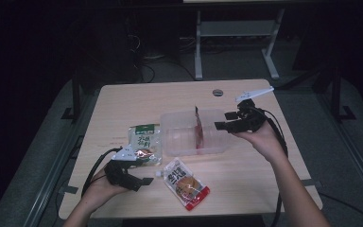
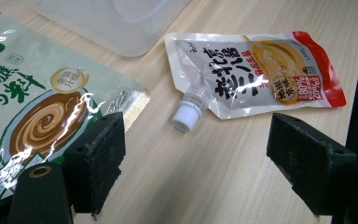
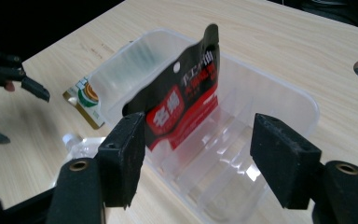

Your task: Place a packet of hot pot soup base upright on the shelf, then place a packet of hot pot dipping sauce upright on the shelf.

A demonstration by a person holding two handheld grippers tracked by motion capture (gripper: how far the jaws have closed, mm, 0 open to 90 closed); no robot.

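Observation:
A red and black packet (image 1: 199,131) stands upright on edge inside a clear plastic bin (image 1: 179,147) at the table's middle. My right gripper (image 1: 223,120) hovers at the bin's right end, open, and its jaws touch nothing. In the right gripper view the packet (image 3: 182,102) leans in the bin (image 3: 279,98) just beyond the open right gripper (image 3: 200,158). My left gripper (image 1: 144,171) is open near the front left. It (image 2: 196,158) sits low over bare wood between a green pouch (image 2: 32,107) and a spouted pouch (image 2: 261,70).
The green pouch (image 1: 144,142) lies flat against the bin's left end. The spouted pouch (image 1: 186,184) lies near the front edge with its white cap (image 2: 186,116) toward my left gripper. A round cable port (image 1: 217,92) sits at the table's far side.

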